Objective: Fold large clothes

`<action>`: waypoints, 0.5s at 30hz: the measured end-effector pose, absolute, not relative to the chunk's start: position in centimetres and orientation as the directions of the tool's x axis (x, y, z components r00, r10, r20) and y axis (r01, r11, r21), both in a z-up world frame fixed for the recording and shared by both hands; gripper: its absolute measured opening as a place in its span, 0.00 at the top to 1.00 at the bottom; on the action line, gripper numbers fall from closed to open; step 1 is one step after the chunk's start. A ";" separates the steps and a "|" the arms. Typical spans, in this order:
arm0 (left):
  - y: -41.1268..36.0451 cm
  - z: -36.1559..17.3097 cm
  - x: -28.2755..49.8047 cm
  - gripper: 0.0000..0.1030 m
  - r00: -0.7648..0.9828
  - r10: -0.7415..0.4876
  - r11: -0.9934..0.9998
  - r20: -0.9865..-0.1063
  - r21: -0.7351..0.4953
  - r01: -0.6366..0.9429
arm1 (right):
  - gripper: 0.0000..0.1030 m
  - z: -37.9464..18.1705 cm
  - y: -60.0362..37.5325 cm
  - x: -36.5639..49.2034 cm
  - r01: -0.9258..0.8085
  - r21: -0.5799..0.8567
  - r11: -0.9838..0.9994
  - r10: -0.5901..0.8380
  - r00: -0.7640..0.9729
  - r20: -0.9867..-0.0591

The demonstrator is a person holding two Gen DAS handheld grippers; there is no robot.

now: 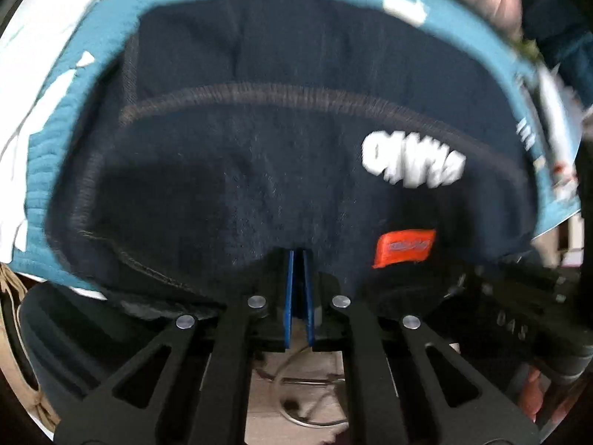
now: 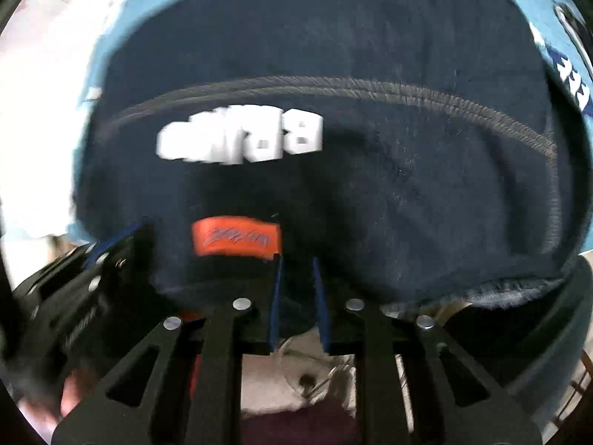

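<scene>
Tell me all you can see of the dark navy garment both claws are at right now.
The dark navy fleece-like garment lies folded on a teal patterned cloth. It carries blurred white lettering, an orange sewn label near its close edge, and grey overlock seams curving across it. That near edge hangs past the surface. The left claw is shut on that edge; the right claw pinches it beside the label, fabric bunched between its blue pads.

Navy garment [image 1: 259, 155], orange label [image 1: 404, 248]
</scene>
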State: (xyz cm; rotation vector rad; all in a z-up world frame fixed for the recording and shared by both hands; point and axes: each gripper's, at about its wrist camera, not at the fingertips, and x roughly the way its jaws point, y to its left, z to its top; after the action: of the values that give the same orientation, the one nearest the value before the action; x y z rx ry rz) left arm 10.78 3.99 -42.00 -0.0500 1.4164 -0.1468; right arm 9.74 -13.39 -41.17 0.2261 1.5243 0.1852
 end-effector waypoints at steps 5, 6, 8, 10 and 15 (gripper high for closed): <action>4.5 -42.4 11.6 0.95 0.126 -0.176 0.984 -0.976 -0.173 0.036 | 0.89 -41.6 -13.5 9.7 0.029 0.262 0.965 0.261 0.035 -0.965; 4.7 -42.4 11.8 0.95 0.117 -0.189 0.982 -0.975 -0.186 0.029 | 0.88 -41.5 -13.8 9.7 0.049 0.274 0.960 0.273 0.033 -0.961; 5.4 -41.8 12.2 0.94 0.115 -0.198 0.980 -0.974 -0.196 0.029 | 0.88 -40.9 -14.0 10.0 0.085 0.301 0.950 0.300 0.024 -0.954; 5.4 -41.0 12.2 0.94 0.125 -0.164 0.986 -0.978 -0.159 0.047 | 0.88 -39.8 -15.1 10.3 0.103 0.315 0.943 0.313 0.038 -0.949; 3.4 -38.7 14.8 0.94 0.163 -0.091 0.991 -0.982 -0.073 0.109 | 0.84 -37.3 -17.2 12.8 0.137 0.335 0.932 0.323 0.105 -0.941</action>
State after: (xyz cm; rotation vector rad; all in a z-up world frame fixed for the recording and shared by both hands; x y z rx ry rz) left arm 14.80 3.35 -38.75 0.0152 1.3995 -0.1422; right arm 12.81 -17.19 -37.30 0.3812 1.4705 0.1414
